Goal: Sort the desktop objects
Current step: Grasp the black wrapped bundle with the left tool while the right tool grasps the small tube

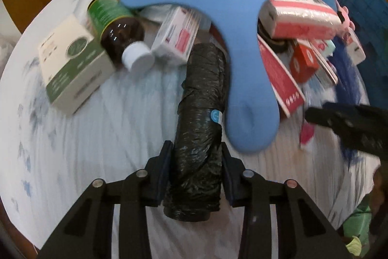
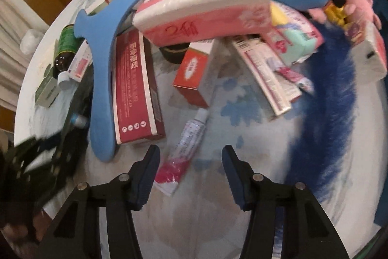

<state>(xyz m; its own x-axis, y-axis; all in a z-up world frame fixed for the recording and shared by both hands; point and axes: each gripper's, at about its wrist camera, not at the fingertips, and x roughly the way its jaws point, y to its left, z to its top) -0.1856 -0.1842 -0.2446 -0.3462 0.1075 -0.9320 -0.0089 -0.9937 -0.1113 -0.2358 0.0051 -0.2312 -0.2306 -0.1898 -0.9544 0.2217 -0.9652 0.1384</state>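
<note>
A roll of black bin bags (image 1: 201,113) lies lengthwise on the pale blue-patterned cloth (image 1: 97,137). My left gripper (image 1: 196,154) points down over its near end, and both pads press on its sides. In the right wrist view a small white-and-pink tube (image 2: 188,140) lies on the cloth between the fingers of my right gripper (image 2: 190,162). The tube's pink end is close to the left pad (image 2: 146,169), and the right pad stands well clear of it, so the gripper is open. The right gripper (image 1: 344,123) also shows as a dark blur at the left wrist view's right edge.
A blue three-armed foam piece (image 1: 218,21) overlaps the roll's far end. Around it lie a brown bottle (image 1: 116,28), a white-green box (image 1: 72,62), a pink tissue pack (image 2: 206,9), red boxes (image 2: 135,89), a blue feathery strip (image 2: 325,113) and a blue crate (image 1: 363,16).
</note>
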